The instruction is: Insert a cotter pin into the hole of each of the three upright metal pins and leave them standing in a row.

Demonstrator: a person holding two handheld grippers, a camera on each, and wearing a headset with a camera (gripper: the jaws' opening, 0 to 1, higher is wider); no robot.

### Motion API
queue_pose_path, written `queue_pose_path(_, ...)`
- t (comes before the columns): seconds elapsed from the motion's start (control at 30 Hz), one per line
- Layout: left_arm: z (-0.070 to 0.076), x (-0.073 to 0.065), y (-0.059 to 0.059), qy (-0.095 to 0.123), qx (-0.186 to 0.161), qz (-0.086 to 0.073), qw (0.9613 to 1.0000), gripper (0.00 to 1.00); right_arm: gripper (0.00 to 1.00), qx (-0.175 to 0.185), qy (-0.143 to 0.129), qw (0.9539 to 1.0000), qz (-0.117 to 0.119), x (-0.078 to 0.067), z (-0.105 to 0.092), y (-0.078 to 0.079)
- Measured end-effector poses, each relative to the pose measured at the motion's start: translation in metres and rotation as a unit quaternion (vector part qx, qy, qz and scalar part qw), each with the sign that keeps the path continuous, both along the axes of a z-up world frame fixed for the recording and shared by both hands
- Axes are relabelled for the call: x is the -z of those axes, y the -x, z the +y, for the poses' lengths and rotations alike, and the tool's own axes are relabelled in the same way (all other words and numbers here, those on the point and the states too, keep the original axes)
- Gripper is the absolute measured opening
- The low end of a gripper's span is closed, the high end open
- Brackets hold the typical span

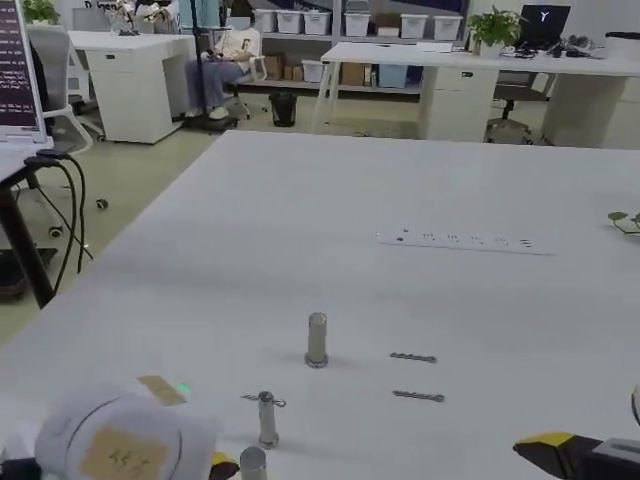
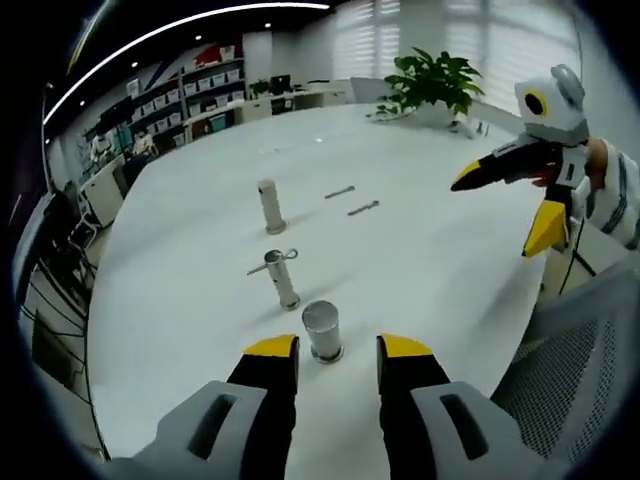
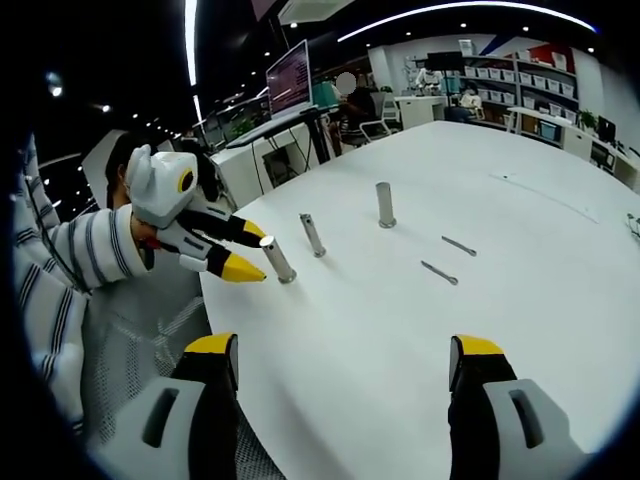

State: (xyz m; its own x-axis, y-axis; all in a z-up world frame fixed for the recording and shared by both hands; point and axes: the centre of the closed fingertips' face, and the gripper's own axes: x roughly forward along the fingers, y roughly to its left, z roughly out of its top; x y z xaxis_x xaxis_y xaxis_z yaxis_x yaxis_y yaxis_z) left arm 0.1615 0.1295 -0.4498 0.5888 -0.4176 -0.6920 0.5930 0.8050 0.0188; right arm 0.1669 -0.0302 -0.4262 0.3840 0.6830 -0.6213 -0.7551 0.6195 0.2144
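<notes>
Steel far pin [image 2: 270,205] stands bare; the middle pin [image 2: 283,280] carries a cotter pin [image 2: 272,262]. Left gripper [image 2: 338,347], jaws narrowly apart, flanks the near pin [image 2: 322,330], probably to steady it; right gripper [image 3: 345,346] gapes wide, loose cotter pins [image 1: 413,357] lying right.

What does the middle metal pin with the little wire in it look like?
The middle pin is a slim, grey, shiny metal post standing upright on the white table, with a slightly wider foot. A thin cotter pin goes sideways through a hole near its top, one end looped. It stands between the near pin and the far pin, apart from both. Nothing else touches it.
</notes>
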Motion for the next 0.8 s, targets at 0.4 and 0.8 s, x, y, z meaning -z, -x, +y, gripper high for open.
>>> queue_pose_path(0.4, 0.007, -0.023, 0.026, 0.032, 0.075, -0.022, 0.9964, 0.79, 0.84, 0.003, 0.035, 0.9992, -0.019, -0.01, -0.024, -0.026)
queue_pose_path(0.8, 0.01, -0.025, 0.045, 0.096, 0.063, -0.003, 0.9934, 0.99, 0.69, -0.058, 0.096, 0.9925, -0.05, -0.012, -0.019, -0.065)
